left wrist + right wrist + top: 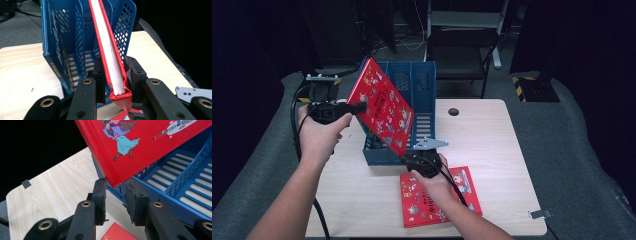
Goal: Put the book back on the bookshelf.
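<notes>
Left tool (pixel 354 108) clamps upper corner of red picture book (pixel 382 106), pads (pixel 100 75) pressing both covers; book tilted, held above blue file rack (pixel 422 90) on wooden surface (pixel 492 150); right tool (pixel 409 161) at book's lower corner, jaws narrow, corner between pads (pixel 100 195), contact unclear; second red book (pixel 462 187) flat on surface near right hand (pixel 434 182)

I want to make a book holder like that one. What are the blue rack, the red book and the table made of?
The blue rack looks like moulded plastic: thin walls with rows of neat holes and a slight sheen. The red book seems to be a hardcover, with glossy printed boards around white paper pages. The table shows pale wood grain, matt; whether solid wood or a laminate can't be told.
</notes>
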{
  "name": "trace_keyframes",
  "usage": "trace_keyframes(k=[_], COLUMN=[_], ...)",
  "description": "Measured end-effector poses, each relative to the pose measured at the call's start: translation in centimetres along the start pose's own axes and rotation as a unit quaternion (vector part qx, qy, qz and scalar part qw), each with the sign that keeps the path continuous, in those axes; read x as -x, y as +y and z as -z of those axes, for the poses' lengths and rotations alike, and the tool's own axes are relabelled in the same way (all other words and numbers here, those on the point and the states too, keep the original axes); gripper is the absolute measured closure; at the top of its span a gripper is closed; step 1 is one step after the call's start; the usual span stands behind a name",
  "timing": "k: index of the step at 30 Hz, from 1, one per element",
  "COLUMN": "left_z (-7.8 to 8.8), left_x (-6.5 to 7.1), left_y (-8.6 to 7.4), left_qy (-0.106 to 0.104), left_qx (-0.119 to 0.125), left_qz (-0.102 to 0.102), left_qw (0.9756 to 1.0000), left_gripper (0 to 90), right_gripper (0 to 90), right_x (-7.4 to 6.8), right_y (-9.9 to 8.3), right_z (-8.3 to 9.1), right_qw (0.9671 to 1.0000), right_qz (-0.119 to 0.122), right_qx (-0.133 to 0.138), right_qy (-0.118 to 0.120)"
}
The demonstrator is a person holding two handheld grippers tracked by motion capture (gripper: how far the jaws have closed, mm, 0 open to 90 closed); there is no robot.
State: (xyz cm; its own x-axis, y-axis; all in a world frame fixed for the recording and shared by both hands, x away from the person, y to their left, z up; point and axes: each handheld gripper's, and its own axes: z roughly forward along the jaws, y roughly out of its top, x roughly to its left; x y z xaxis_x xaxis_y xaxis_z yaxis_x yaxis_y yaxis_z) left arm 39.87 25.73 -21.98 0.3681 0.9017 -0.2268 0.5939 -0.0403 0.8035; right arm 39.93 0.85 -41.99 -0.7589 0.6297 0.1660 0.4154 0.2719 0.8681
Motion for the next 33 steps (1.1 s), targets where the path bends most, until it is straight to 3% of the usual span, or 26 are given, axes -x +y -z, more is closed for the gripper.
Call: trace_keyframes(k=[16, 33], left_z=[-1.0, -2.2], left_x=[-0.9, -1.5], left_y=[0.6, 1.9], left_qy=[0.016, 0.031], left_qx=[-0.006, -0.006], left_qz=[0.016, 0.03], left_qw=[0.9997, 0.999], left_gripper=[72.8, 73.2], right_gripper=[70.2, 70.2], right_x=[0.3, 1.9], right_y=[0.6, 1.6], right_z=[-1.5, -3.1], right_qw=[0.9999, 0.9999], right_qz=[-0.003, -0.007], right_qx=[-0.014, -0.014], right_qy=[-0.003, -0.001])
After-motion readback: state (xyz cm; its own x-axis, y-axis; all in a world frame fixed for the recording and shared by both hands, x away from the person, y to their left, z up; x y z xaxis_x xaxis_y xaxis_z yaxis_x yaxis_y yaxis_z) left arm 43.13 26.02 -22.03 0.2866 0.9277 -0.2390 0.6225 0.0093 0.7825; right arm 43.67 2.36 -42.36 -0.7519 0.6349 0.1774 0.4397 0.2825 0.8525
